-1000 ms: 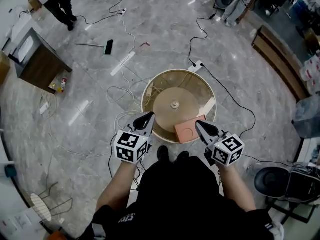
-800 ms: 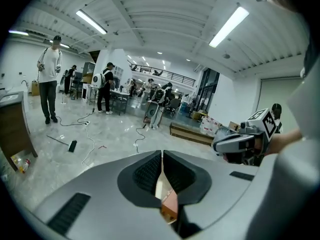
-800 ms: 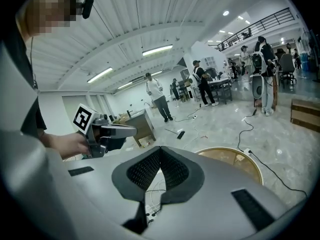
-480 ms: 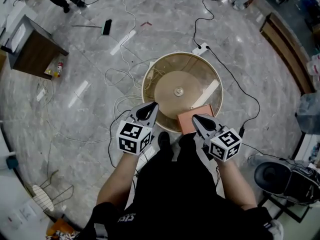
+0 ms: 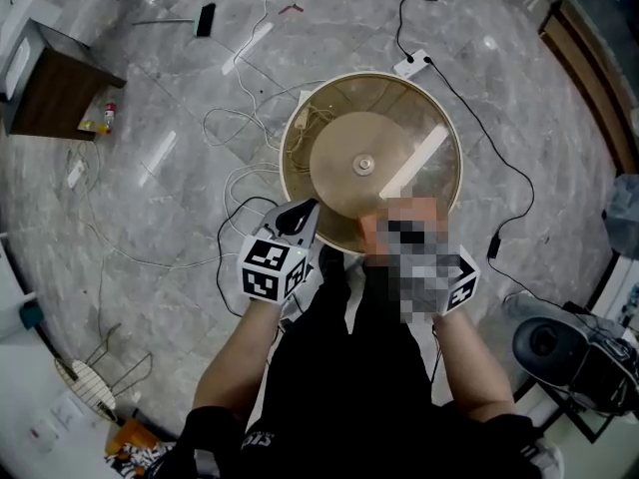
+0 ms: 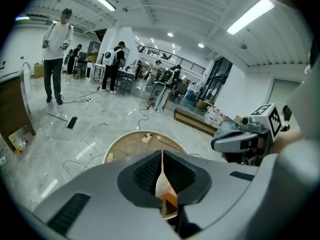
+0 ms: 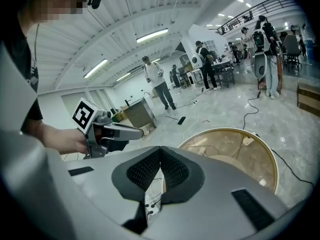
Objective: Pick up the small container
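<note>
Both the left gripper (image 6: 161, 156) and the right gripper (image 7: 159, 151) are closed on nothing; one should spread its jaws before straddling the small container (image 6: 168, 201) at the table's (image 5: 287, 158) near edge.

Round table (image 5: 329, 108) at centre of floor. Small container (image 6: 169, 201) on table's near edge. Left gripper (image 5: 303, 211) at near-left rim, right gripper (image 6: 214, 144) to its right. Cabinet (image 5: 55, 103) far left. Power strip (image 5: 412, 64) behind table.

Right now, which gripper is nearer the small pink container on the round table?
Right. The right gripper is close by the small container's right side, its tip hidden in the head view; the left gripper sits farther off to its left at the table rim. Both jaws shut.
</note>
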A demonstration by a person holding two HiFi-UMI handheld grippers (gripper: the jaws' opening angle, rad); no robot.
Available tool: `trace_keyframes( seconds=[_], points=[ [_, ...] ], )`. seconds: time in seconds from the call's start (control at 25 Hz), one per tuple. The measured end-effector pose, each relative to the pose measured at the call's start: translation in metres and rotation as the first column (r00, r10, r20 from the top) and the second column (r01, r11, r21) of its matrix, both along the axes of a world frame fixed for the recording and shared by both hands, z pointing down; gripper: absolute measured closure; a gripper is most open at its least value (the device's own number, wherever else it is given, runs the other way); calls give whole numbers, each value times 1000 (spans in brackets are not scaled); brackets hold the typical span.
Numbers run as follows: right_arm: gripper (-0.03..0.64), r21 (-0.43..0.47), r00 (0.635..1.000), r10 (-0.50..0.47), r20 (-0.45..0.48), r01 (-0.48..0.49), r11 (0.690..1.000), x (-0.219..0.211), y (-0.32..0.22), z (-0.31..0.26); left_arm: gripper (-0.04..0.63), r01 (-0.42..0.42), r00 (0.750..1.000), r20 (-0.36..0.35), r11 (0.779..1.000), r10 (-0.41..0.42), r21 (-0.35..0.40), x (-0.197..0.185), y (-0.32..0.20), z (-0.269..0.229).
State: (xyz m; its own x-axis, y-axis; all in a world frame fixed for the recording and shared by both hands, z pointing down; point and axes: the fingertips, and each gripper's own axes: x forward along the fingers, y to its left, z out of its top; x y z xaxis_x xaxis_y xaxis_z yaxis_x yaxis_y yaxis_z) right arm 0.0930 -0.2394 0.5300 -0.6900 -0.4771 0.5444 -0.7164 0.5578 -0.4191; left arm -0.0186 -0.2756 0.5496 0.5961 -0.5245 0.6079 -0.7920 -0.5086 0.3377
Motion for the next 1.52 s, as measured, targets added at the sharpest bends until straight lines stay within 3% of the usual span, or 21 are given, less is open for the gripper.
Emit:
trace_keyframes(
  seconds=[0.36,0.84,1.08,1.36,1.52],
  points=[
    [594,-38,1000,22,0,-22,999,8,-45,86,569,-11,1000,22,1000,11,-10,20,-47,74],
    [462,-20,995,4,-103,-7,1000,18,-89,209,569,-16,999,48,997,20,-81,30,-62,176],
    [303,-9,988,-11,-156,10,1000,23,-109,255,570,21,1000,24,997,-20,-73,27,-74,212],
    [222,38,963,-100,-251,113,993,12,-128,291,569,61,998,5,995,-61,-73,30,-81,248],
    [210,40,957,-114,-266,129,991,13,-138,310,569,69,998,14,994,-68,-90,30,-84,265]
  ],
)
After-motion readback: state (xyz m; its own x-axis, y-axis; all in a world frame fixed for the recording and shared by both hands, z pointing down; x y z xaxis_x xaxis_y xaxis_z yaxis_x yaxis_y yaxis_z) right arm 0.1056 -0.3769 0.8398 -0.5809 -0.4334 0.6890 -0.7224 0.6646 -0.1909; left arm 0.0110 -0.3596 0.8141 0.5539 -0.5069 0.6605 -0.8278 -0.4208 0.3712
